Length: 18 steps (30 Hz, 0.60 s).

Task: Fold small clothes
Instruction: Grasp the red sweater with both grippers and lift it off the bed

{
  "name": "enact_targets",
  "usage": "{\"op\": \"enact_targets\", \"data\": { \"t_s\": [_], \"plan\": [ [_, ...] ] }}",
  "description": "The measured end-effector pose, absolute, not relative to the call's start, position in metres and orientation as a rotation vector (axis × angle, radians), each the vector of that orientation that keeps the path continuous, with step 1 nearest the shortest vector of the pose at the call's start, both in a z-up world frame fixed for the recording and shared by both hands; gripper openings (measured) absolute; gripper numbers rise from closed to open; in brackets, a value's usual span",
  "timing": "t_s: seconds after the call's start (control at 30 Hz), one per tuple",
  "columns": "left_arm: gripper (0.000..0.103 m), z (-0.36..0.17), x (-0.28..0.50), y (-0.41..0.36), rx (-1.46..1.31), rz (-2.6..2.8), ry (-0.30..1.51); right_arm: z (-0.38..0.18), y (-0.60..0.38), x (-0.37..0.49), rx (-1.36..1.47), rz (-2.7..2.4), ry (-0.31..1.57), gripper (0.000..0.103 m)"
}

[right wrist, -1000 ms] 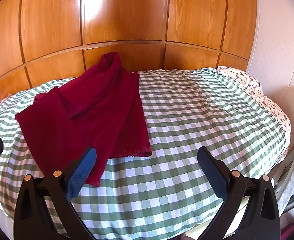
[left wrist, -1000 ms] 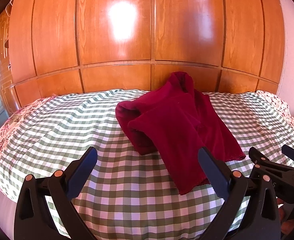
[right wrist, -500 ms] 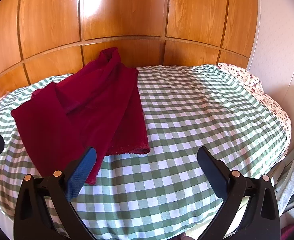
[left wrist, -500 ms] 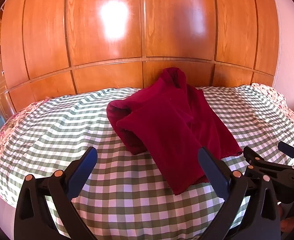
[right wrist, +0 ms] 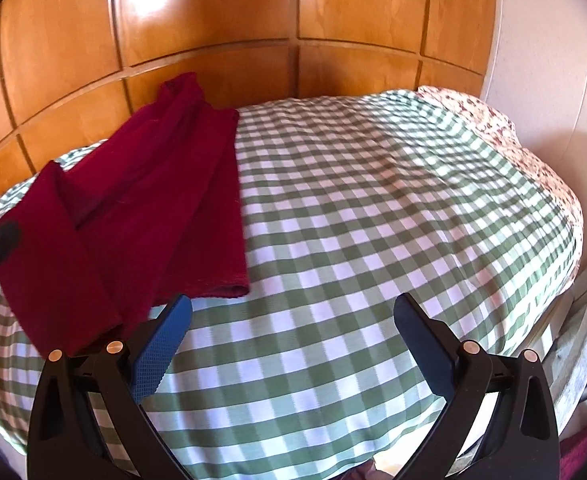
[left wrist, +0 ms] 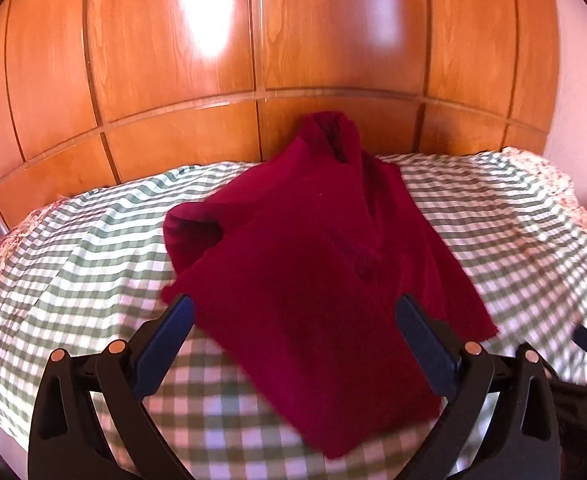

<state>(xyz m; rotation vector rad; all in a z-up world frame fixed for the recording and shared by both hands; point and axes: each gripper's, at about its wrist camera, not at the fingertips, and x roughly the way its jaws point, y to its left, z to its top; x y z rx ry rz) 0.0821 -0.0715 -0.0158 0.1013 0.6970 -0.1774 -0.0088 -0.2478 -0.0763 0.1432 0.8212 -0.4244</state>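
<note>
Crimson garment (left wrist: 313, 264) lies rumpled at centre frame on the checked bed (right wrist: 373, 208), so both the left claw (left wrist: 293, 320) and right claw (right wrist: 293, 320) hover spread wide, empty, ready to pinch its near hem.

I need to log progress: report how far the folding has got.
Done: little; the red garment lies rumpled on the checked cloth, one flap turned over. In hand: nothing; the left hand-held gripper and right hand-held gripper are open. Left: every fold.

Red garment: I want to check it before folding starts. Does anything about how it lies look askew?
Yes. The red garment lies crumpled and diagonal on the checked bedspread, its far end bunched against the wooden panelling.
</note>
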Motion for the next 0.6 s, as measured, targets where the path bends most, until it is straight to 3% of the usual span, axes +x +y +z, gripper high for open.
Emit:
{"op": "enact_targets", "data": {
  "t_s": [0.17,0.2,0.23,0.3,0.6],
  "plan": [
    [0.098,-0.029,0.128,-0.09,0.138,-0.127,0.745,-0.086,-0.253,-0.006,0.145,-0.42,0.85,0.1],
    [0.077,-0.034,0.136,-0.093,0.142,-0.13,0.755,-0.088,-0.253,-0.005,0.145,-0.414,0.856,0.1],
    [0.043,-0.037,0.142,-0.095,0.15,-0.136,0.767,-0.089,-0.253,-0.004,0.142,-0.406,0.86,0.1],
    [0.011,-0.04,0.152,-0.088,0.109,-0.184,0.817,-0.091,-0.251,-0.003,0.131,-0.392,0.863,0.1],
    [0.005,0.019,0.176,0.037,-0.087,-0.024,0.672,-0.092,-0.239,0.016,0.099,-0.296,0.879,0.096]
  ]
}}
